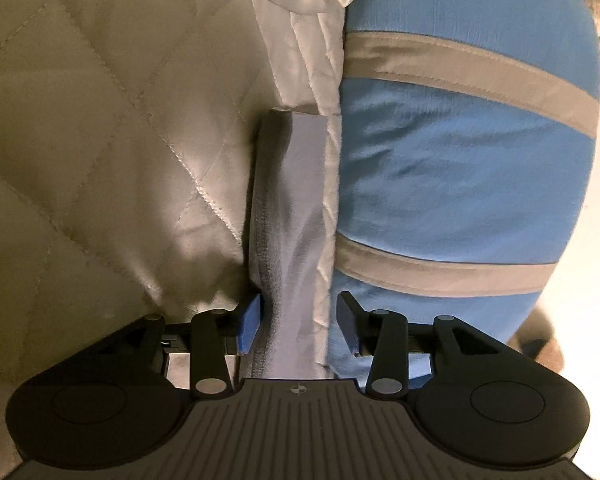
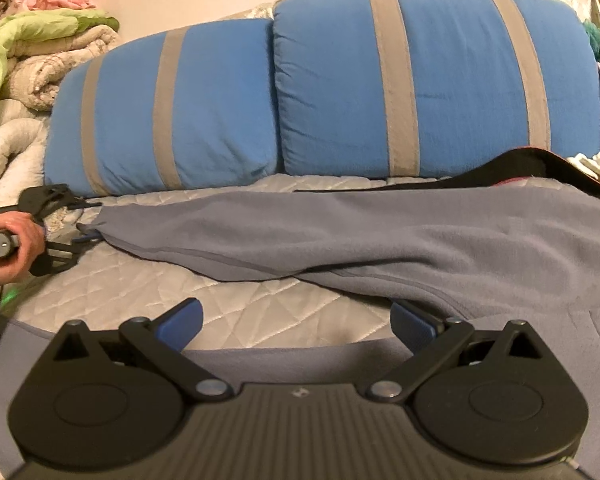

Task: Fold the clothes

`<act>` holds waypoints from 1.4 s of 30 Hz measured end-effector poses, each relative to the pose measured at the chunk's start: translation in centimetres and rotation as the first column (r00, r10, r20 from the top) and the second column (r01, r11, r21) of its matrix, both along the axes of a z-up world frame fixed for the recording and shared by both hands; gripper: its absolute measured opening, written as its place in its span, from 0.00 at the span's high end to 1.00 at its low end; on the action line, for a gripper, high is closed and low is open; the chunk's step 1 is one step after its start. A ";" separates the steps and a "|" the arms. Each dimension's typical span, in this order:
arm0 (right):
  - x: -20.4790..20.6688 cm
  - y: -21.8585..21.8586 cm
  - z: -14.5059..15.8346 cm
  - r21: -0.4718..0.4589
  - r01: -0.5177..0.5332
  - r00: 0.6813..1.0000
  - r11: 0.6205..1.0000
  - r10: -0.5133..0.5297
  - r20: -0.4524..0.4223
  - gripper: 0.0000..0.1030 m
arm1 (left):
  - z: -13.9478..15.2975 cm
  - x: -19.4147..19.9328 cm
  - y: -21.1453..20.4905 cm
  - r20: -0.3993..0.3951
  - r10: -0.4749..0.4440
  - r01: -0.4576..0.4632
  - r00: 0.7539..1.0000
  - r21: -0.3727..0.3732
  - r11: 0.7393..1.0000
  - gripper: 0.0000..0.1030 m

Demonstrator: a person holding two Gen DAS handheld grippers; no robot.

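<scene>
The grey fleece garment (image 2: 380, 232) lay stretched across the bed (image 2: 140, 292) in front of the blue cushions (image 2: 420, 80). The left tool (image 1: 298, 320), jaws apart, straddled its cuff (image 1: 292, 184); closing might catch the quilt. The right tool (image 2: 296, 320) was wide, empty.

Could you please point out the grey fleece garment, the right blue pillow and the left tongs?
grey fleece garment (image 2: 380, 232): right wrist view, mid-sleeve.
right blue pillow (image 2: 460, 80): right wrist view, blue front panel.
left tongs (image 1: 298, 320): left wrist view, between fingertips.
</scene>
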State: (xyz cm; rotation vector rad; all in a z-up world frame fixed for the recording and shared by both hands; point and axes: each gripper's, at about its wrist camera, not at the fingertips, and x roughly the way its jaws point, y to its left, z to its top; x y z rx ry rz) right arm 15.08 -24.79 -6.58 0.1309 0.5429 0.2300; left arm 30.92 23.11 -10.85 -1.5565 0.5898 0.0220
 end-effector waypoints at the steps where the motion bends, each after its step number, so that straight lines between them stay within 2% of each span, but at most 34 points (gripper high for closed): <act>1: 0.0 -0.1 0.0 0.008 0.004 1.000 1.000 -0.004 -0.004 0.00 | 0.2 0.0 0.2 0.006 -0.002 0.002 1.000 0.010 1.000 0.62; 3: 0.1 -0.2 0.0 0.020 0.002 1.000 1.000 -0.002 -0.007 0.00 | 0.6 -0.3 0.6 0.031 -0.002 0.001 1.000 0.045 0.999 0.62; 5: 0.2 -0.2 0.0 0.024 -0.002 1.000 1.000 0.002 -0.008 0.00 | 0.7 -1.0 1.0 0.066 0.011 -0.014 0.998 0.041 0.999 0.62; 7: 0.2 -0.3 -0.1 0.023 0.000 1.000 1.000 0.001 -0.012 0.00 | 0.7 -1.4 1.3 0.063 0.017 -0.020 0.998 0.038 0.999 0.62; 10: 0.4 -0.3 -0.2 0.026 0.005 1.000 1.000 -0.004 -0.023 0.00 | 0.3 -1.0 1.7 -0.010 -0.022 0.023 1.000 0.023 0.999 0.61; 13: 0.4 -0.3 -0.1 0.029 0.011 0.999 1.000 -0.010 -0.036 0.00 | 0.6 -0.8 1.9 -0.049 -0.068 0.069 0.996 0.017 0.997 0.61; 16: 0.4 -0.3 0.0 0.043 0.011 0.999 0.999 -0.009 -0.047 0.00 | 0.8 -0.6 1.5 -0.082 -0.057 0.060 0.995 0.038 0.997 0.61; 22: 0.3 -0.4 -0.1 0.053 0.015 0.998 0.998 -0.012 -0.056 0.00 | 1.2 0.1 0.4 -0.127 -0.026 0.042 0.992 0.128 0.991 0.61; 26: 0.5 -0.5 -0.3 0.057 0.016 0.998 0.998 -0.013 -0.060 0.00 | 1.2 0.2 -0.4 -0.086 0.013 0.006 0.996 0.222 0.975 0.62; 27: 0.5 -0.5 -0.4 0.053 0.014 0.998 0.998 -0.011 -0.057 0.00 | 1.2 0.5 -0.7 -0.080 0.014 0.006 0.997 0.254 0.967 0.67; 28: 0.6 -0.5 -0.4 0.050 0.012 0.999 0.999 -0.009 -0.054 0.00 | 1.2 0.7 -0.9 -0.084 0.013 0.012 0.996 0.286 0.958 0.76; 29: 0.6 -0.4 -0.4 0.040 0.007 0.999 0.999 -0.006 -0.044 0.00 | 1.1 0.7 -1.0 -0.099 0.012 0.019 0.995 0.311 0.950 0.82; 30: 0.6 -0.3 -0.4 0.025 0.001 1.000 1.000 0.000 -0.030 0.00 | 0.9 0.7 -1.0 -0.110 0.015 0.020 0.994 0.315 0.949 0.90; 31: 0.5 -0.1 -0.4 0.004 -0.006 1.000 1.000 0.006 -0.013 0.00 | 0.7 0.6 -0.8 -0.108 0.015 0.018 0.994 0.303 0.953 0.93; 33: 0.6 0.4 -0.2 -0.037 -0.027 0.999 0.999 0.028 0.023 0.00 | 0.6 0.5 -0.4 -0.105 0.014 0.016 0.994 0.280 0.960 0.94; 37: 0.9 1.4 0.6 -0.162 -0.069 0.991 0.984 0.087 0.107 0.00 | 1.6 0.1 -0.1 -0.108 0.018 0.019 0.994 0.336 0.942 0.97; 39: 1.2 1.8 0.9 -0.229 -0.092 0.982 0.969 0.127 0.141 0.02 | 2.1 -0.2 0.0 -0.095 0.016 0.016 0.995 0.334 0.943 0.97; 42: 2.8 2.1 0.9 -0.300 -0.098 0.981 0.949 0.142 0.130 0.14 | 2.3 -0.4 -0.1 -0.077 0.004 0.024 0.997 0.359 0.933 0.97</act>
